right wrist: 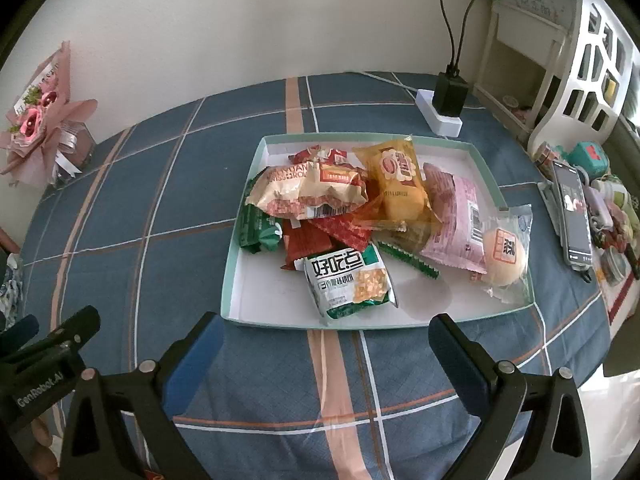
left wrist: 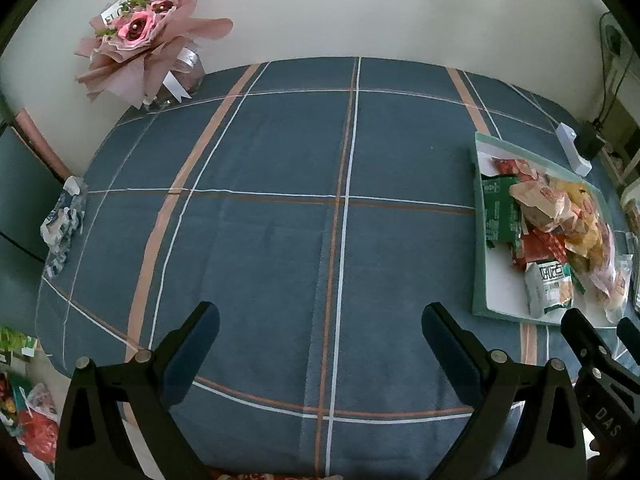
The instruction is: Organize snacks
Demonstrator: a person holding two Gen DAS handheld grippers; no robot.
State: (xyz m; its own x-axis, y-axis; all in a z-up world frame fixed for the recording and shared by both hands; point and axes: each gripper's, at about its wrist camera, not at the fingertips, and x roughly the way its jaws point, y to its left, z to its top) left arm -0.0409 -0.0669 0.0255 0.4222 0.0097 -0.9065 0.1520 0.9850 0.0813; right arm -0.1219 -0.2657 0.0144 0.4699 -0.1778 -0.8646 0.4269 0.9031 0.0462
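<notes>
Blue plaid tablecloth [left wrist: 280,240] against a cream wall, pink bouquet [left wrist: 140,36] in the far left corner. Your left gripper [left wrist: 320,344] hovers over bare cloth, jaws spread wide, nothing in them. Your right gripper [right wrist: 320,350] sits just short of the teal-rimmed tray [right wrist: 236,272], jaws apart too, empty. Snack packets are heaped in the tray: green-and-white cracker bag [right wrist: 348,280] nearest you, yellow cake pack [right wrist: 400,184] behind, bun packet [right wrist: 506,256] overhanging the right rim. Phone [right wrist: 574,216] right of the tray.
</notes>
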